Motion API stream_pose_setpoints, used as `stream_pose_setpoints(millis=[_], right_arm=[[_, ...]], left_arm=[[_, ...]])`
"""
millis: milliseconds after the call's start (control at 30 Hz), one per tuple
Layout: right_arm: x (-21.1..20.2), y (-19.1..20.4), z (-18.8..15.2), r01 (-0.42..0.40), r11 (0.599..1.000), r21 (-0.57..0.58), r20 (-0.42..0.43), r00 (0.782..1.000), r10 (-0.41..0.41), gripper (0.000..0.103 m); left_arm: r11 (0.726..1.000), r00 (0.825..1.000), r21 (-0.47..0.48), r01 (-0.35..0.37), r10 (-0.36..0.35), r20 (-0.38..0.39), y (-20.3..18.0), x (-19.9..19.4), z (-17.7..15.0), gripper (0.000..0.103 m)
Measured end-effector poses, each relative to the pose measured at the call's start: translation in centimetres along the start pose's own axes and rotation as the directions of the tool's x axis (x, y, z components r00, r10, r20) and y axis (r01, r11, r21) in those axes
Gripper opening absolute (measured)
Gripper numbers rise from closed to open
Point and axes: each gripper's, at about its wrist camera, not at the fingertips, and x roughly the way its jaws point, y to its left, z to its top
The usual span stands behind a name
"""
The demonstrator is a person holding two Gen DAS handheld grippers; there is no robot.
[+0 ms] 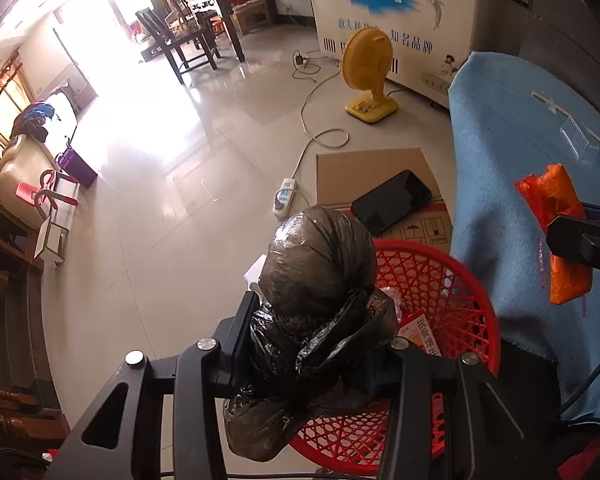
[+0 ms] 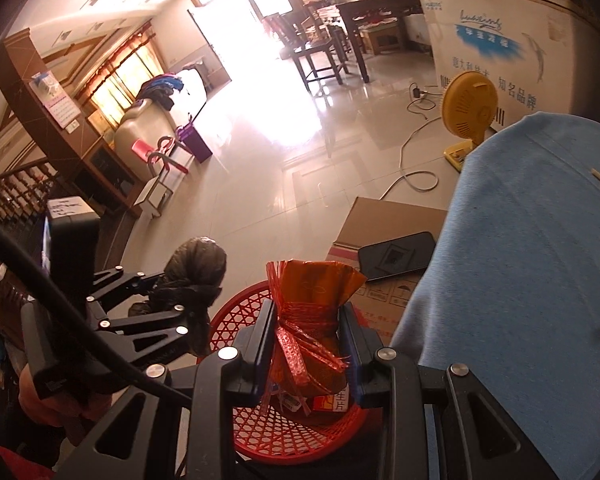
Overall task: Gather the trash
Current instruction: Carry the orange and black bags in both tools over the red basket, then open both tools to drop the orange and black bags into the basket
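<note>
Daylight floods through the doorway (image 2: 236, 12), blowing out the glossy floor tiles (image 1: 148, 128) beneath it; nearer corners sit dim, fisheye edges curve, freezer lettering (image 2: 496, 40) smears slightly.

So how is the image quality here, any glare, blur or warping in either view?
Left wrist view: sunlight blows out the floor by the doorway; fisheye bends the blue cloth; the black bag is sharp. Right wrist view: same glare, warmer tint, freezer lettering smeared.
</note>
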Motion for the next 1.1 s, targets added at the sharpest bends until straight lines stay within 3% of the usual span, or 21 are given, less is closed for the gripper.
stream_pose_setpoints(millis=[700, 1100], right_arm=[[4.5, 0.9, 0.0, -0.016, 1.000, -0.022, -0.096, 0.995, 0.014, 0.033], [7.2, 0.1, -1.0, -0.012, 1.000, -0.006, -0.200, 0.980, 0.010, 0.033]], left_arm=[[1.000, 0.995, -0.007, 0.015, -0.016, -0.096, 0.5, 3.5, -1.5, 0.046], [0.997, 0.975, 0.066, 0.035, -0.019, -0.221, -1.3, 6.1, -4.0, 0.047]])
